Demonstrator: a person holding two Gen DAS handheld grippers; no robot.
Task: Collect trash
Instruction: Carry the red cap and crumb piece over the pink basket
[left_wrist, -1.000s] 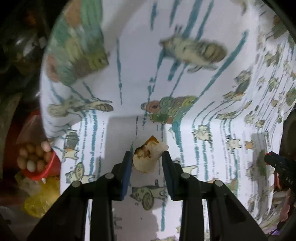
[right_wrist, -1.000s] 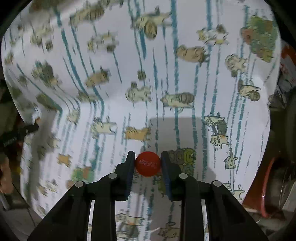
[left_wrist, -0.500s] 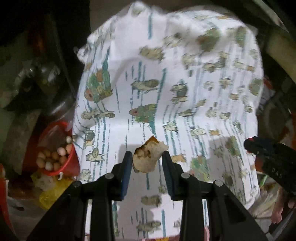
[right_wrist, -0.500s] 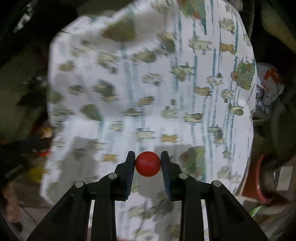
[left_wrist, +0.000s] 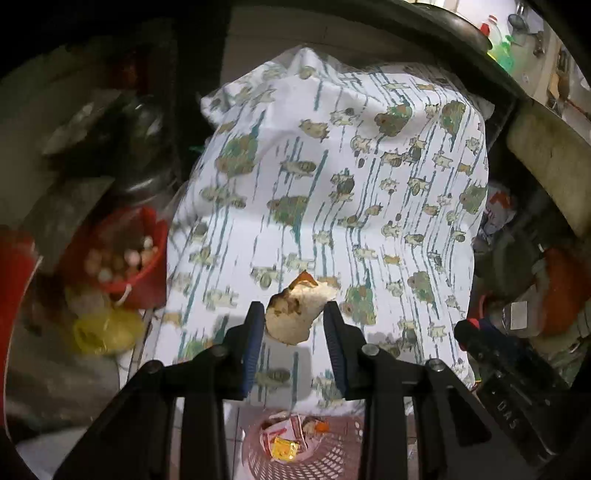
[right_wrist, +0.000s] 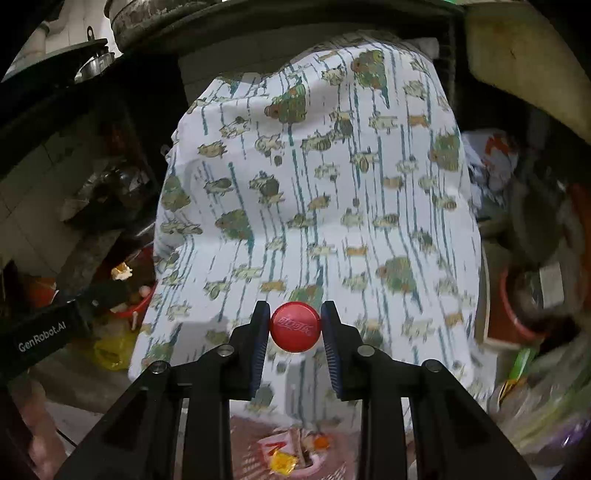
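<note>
I have both grippers loaded and raised above the cloth-covered table. My left gripper is clamped on a torn, browned scrap of food, pale and charred at one edge, pinched between the blue pads. My right gripper is squeezed onto a red bottle cap with raised lettering, held squarely between its pads. Below both claws, at the near edge of the table, sits the pink perforated trash basket, seen also in the right wrist view; it already holds some wrappers, one yellow, one red and white. So I judge the pickup finished for these two pieces and the drop still to come: neither item is over the basket mouth by much, and both remain in the claws. What I can see of the printed cloth in these views shows no other loose litter, though the fisheye blurs the edges and I cannot rule it out. Off to the left stands a red bucket of eggs beside a yellow bag, which I take to be no part of the job.
</note>
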